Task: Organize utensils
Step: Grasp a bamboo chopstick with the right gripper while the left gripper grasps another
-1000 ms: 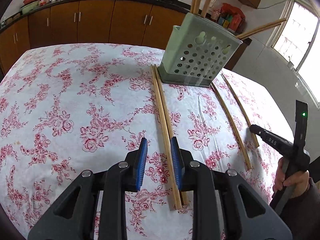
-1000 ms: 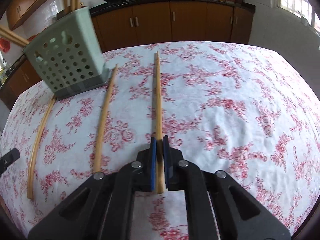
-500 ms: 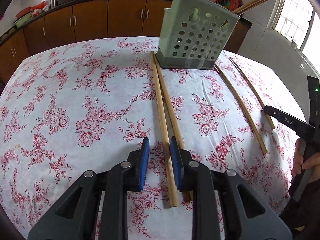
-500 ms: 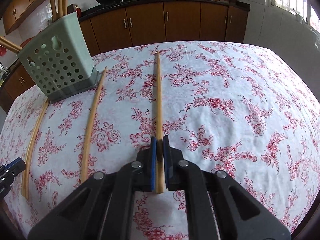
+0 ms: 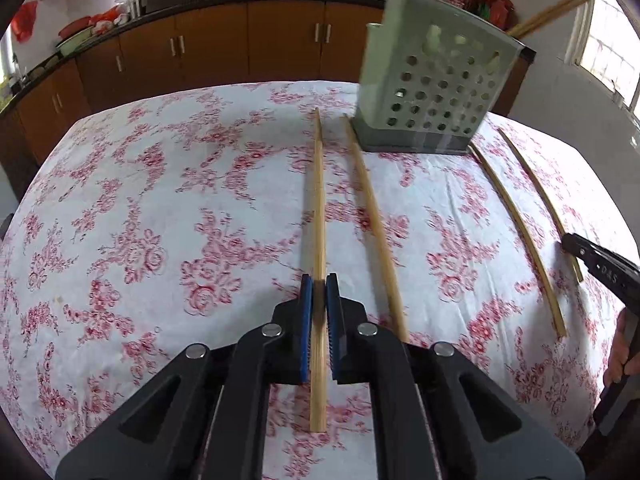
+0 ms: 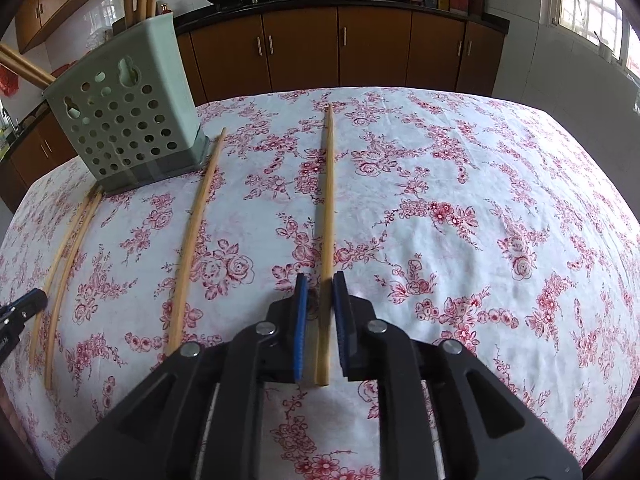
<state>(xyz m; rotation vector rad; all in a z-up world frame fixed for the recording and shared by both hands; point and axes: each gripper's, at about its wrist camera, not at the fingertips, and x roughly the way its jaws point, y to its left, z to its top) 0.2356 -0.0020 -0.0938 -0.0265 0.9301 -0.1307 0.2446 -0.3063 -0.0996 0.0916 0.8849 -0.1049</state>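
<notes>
Left Gripper Clamped on Chopstick, Right Gripper Released

The table, under a white cloth with red flowers (image 6: 460, 208), filled both views; its far edge ran across the upper part of each frame before brown cabinets (image 6: 340, 48). Open cloth lay left of centre in the left wrist view and across the right half of the right wrist view.

The pale green perforated holder (image 5: 436, 92) stood upper right in the left wrist view and upper left in the right wrist view, already bearing several upright chopsticks. Four bamboo chopsticks lay outside it, running from near to far.

The left gripper (image 5: 319, 300) was pressed together on the leftmost chopstick (image 5: 318, 200), blue pads against its sides. A second chopstick (image 5: 376, 232) lay just right of it, clear of the pads.

The right gripper (image 6: 320, 300) had just been opening: its jaws stood slightly spread, with the rightmost chopstick (image 6: 329, 184) between the pads, a gap showing on its left side. Another chopstick (image 6: 196, 224) lay left of it
</notes>
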